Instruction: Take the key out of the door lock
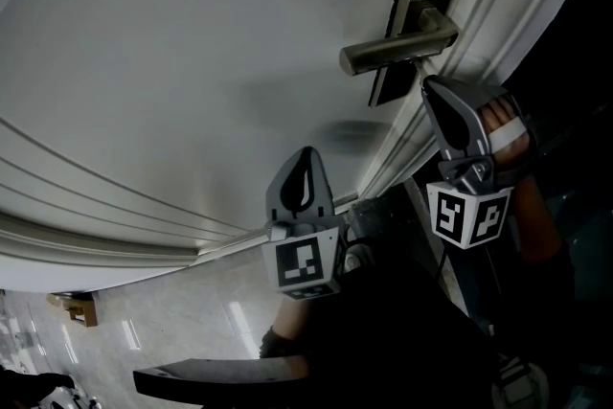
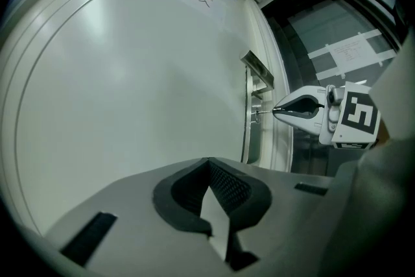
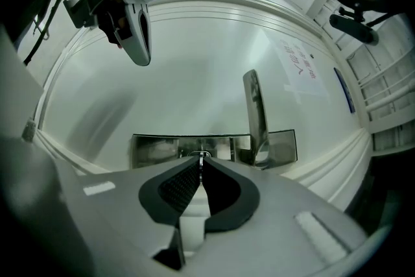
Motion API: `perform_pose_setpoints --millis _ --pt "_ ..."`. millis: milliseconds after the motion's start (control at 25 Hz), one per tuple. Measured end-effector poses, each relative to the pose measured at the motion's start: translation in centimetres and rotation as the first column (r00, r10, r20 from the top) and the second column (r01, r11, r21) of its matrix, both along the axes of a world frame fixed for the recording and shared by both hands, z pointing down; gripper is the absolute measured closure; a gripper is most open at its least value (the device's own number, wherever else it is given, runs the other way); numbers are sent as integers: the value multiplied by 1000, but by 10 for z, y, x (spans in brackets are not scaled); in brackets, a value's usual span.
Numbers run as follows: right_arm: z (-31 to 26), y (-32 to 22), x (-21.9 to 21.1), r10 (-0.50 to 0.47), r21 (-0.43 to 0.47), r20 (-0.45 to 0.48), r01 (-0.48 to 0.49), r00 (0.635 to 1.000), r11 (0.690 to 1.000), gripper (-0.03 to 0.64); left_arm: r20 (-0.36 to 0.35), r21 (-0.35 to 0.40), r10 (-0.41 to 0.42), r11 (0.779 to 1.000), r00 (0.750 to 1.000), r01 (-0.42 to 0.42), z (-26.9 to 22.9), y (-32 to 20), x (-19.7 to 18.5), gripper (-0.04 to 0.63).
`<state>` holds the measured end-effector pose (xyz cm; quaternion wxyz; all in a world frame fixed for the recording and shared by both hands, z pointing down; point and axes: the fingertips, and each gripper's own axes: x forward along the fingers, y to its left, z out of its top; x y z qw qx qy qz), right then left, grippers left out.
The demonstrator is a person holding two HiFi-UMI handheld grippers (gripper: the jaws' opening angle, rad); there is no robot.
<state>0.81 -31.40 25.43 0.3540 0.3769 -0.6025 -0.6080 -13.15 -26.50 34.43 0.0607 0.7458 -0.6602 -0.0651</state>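
**Step in hand: key gripped, not yet drawn out of the lock.**

The right gripper (image 3: 201, 164) has its jaws closed flat on the outer end of the key (image 3: 202, 155). The key's thin shank runs into the lock plate (image 3: 155, 149) just under the lever handle (image 3: 255, 113), at the edge of the door (image 1: 192, 62). Judged next move: pull straight back along the key's axis, away from the plate, with no twist or side load, or the shank may bind. Whether the key is turned to its release position cannot be read. Pose: the right gripper points squarely at the plate, level with the keyhole, with the right hand (image 1: 503, 124) behind it. The left gripper (image 1: 306, 163) hangs lower, well apart from the lock, its tips together on nothing, facing the bare door panel.
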Motion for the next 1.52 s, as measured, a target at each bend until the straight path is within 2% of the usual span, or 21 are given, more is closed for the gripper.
perform_pose_setpoints --millis 1520 --pt "1 6 3 -11 8 -1 11 1000 1000 603 -3 -11 2 1000 1000 -2 4 3 7 595"
